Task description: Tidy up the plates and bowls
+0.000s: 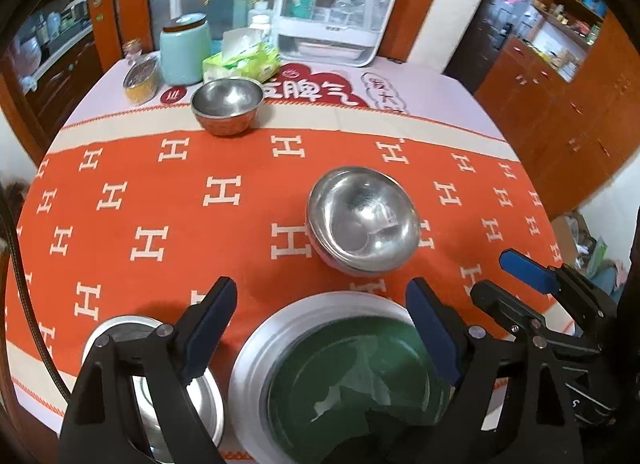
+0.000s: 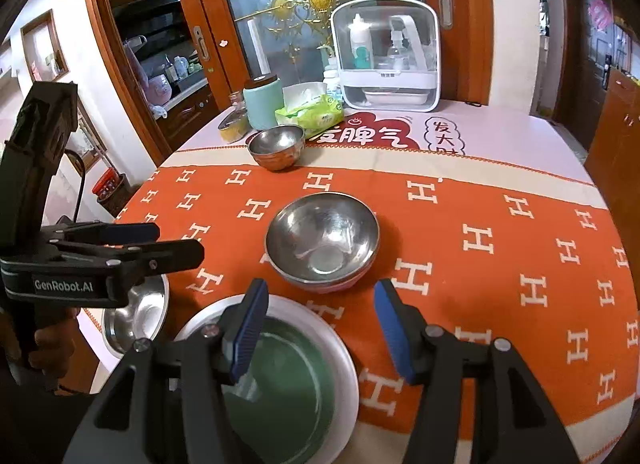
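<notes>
Hovering above the near edge of the tablecloth (image 2: 500, 224), both claws are held spread, with nothing pinched. The left gripper (image 1: 320, 324) is carried over the green plate (image 1: 360, 396), the right gripper (image 2: 320, 324) just beside it. Beyond the plate, stacked steel bowls (image 2: 322, 240) are nested together (apparently already gathered). A small bowl (image 1: 226, 104) is left far beyond the plate, another bowl (image 1: 176, 396) just left of it, probably awaiting stacking.
</notes>
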### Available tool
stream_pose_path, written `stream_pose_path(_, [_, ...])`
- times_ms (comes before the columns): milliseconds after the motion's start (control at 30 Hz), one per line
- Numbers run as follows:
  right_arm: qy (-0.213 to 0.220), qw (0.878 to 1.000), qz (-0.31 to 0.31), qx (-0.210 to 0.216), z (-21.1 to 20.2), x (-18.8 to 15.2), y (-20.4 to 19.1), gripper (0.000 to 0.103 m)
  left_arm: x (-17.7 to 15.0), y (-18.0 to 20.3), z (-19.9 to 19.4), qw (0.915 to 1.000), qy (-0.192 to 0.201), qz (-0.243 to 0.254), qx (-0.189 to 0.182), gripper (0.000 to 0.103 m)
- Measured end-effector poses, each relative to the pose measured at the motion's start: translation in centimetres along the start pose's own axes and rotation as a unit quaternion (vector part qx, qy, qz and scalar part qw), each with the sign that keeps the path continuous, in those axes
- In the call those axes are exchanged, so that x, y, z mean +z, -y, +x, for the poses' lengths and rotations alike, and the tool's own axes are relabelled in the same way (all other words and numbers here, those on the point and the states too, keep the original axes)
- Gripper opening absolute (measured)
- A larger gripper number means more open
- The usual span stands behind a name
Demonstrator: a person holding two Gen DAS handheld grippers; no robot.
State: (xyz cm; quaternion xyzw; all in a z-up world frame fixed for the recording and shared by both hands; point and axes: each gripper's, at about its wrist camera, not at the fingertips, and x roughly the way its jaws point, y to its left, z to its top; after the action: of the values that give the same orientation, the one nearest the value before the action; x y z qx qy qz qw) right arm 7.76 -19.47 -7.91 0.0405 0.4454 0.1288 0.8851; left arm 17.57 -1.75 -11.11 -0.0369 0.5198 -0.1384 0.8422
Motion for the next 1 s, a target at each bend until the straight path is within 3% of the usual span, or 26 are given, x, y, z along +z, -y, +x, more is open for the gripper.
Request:
stream_pose_path(633, [-0.047,0.996,0.054,0.058,8.2,1.4,5.0,0.055,3.2,0.3,9.5,0.9964,-0.072,-0.040,0.021,0.085])
stream_pose_path(867, [-0.056,0.993,0.072,0.076,10.4,1.2,5.8,0.055,3.5,0.0,12.2,0.9940,-0.098,-0.049,-0.002,0.083])
stream_pose_path(933, [-0.054,0.992,0.078,0.078,10.8,1.2,6.1,0.055,3.6,0.2,12.6,0.9938,-0.101,-0.045,-0.001,0.078])
stream_pose_path(1000, [-0.055,0.992,0.086,0.079,11.2,1.2,6.6,0.046,3.7,0.5,13.2,0.9931,-0.110,-0.040,0.000,0.071])
